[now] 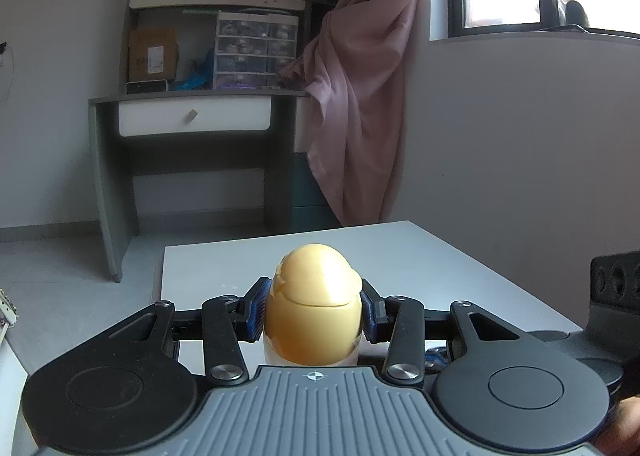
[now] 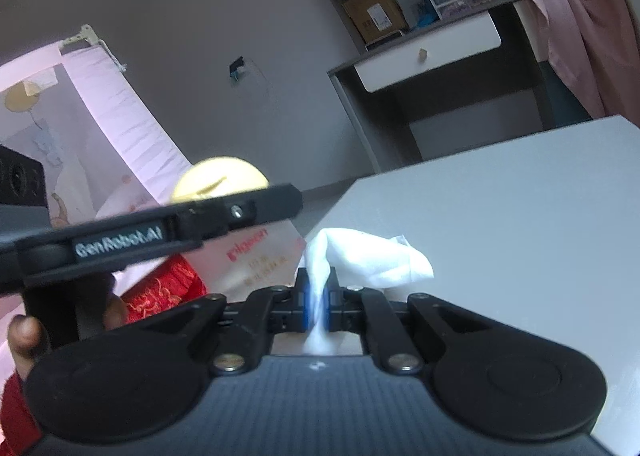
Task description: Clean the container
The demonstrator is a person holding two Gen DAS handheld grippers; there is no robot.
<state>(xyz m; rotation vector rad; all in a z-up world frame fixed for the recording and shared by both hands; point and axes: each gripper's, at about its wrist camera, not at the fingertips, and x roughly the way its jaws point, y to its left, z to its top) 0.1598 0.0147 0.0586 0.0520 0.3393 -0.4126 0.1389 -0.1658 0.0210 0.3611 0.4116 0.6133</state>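
Note:
My left gripper (image 1: 314,314) is shut on a container with a yellow egg-shaped cap (image 1: 314,308) and a pale body, held upright above the white table (image 1: 440,268). The cap's top also shows in the right wrist view (image 2: 220,178), behind the left gripper's black finger (image 2: 244,212). My right gripper (image 2: 317,302) is shut on a crumpled white tissue (image 2: 372,256), which fans out past the blue pads over the table's left edge. The right gripper sits to the right of and slightly behind the container.
A grey desk with a white drawer (image 1: 192,118) stands beyond the table, with shelves above and a pink curtain (image 1: 360,96) beside it. A pink cot side (image 2: 100,104) and a red cloth (image 2: 160,292) lie to the left.

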